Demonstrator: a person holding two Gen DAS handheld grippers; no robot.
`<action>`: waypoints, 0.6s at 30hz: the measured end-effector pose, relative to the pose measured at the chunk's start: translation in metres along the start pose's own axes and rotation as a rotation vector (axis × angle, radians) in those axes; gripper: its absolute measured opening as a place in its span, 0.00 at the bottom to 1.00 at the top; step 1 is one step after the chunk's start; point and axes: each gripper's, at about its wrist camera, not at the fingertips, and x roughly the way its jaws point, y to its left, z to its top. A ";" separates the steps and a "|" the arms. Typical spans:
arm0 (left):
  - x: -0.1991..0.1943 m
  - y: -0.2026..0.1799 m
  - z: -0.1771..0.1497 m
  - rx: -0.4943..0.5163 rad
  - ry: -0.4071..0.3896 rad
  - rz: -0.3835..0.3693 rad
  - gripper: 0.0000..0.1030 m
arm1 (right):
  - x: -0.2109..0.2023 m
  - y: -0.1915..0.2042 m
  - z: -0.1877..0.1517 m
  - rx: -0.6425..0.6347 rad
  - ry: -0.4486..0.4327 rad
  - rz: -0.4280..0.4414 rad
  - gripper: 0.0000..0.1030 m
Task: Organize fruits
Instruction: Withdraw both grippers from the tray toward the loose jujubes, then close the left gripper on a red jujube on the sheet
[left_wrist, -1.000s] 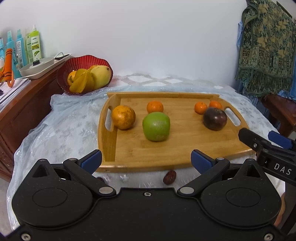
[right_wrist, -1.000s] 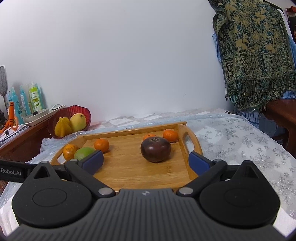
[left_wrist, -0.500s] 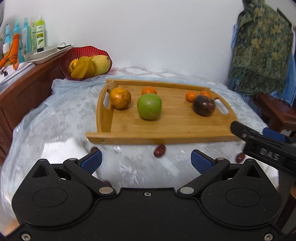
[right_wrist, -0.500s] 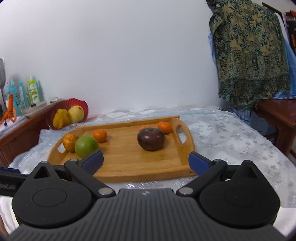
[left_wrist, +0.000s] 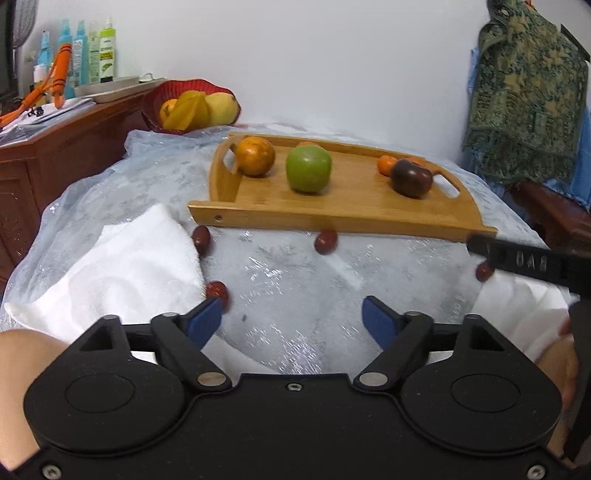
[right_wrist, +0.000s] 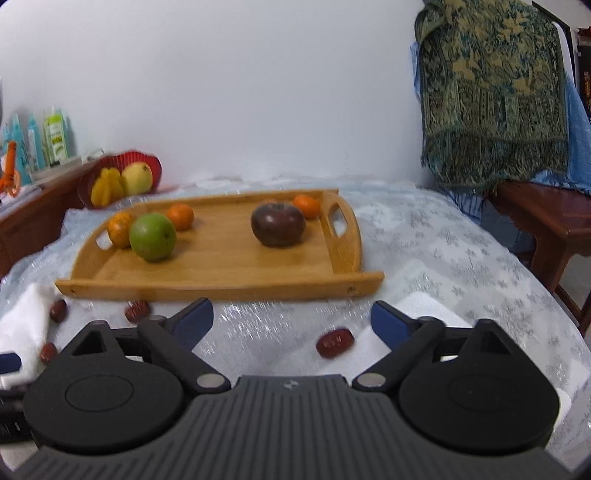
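A wooden tray (left_wrist: 354, 212) (right_wrist: 221, 273) sits on the table. It holds a green apple (left_wrist: 308, 168) (right_wrist: 152, 237), an orange (left_wrist: 255, 156) (right_wrist: 119, 229), a dark purple fruit (left_wrist: 411, 178) (right_wrist: 277, 224) and small tangerines (left_wrist: 386, 164) (right_wrist: 180, 216). Several red dates lie on the cloth in front of the tray, such as one (left_wrist: 325, 241) by its front edge and one (right_wrist: 334, 342) between my right fingers. My left gripper (left_wrist: 291, 320) is open and empty above the cloth. My right gripper (right_wrist: 291, 320) is open and empty.
White towels (left_wrist: 110, 273) (right_wrist: 424, 314) lie at the near left and right. A red bowl (left_wrist: 192, 107) (right_wrist: 122, 181) of yellow fruit stands at the back left beside a wooden cabinet (left_wrist: 48, 155) with bottles. A wooden side table (right_wrist: 543, 218) stands at right.
Both grippers have pulled back from the tray and toward me. The dates and towels in front of the tray have come into view.
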 end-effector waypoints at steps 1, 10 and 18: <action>0.002 0.001 0.002 0.005 -0.005 0.013 0.70 | 0.003 -0.001 -0.002 0.002 0.016 0.000 0.84; 0.030 0.008 0.002 0.025 0.020 0.118 0.50 | 0.017 0.000 -0.010 -0.005 0.080 -0.036 0.49; 0.046 0.016 0.003 0.013 0.048 0.137 0.49 | 0.031 -0.001 -0.006 0.006 0.114 -0.064 0.45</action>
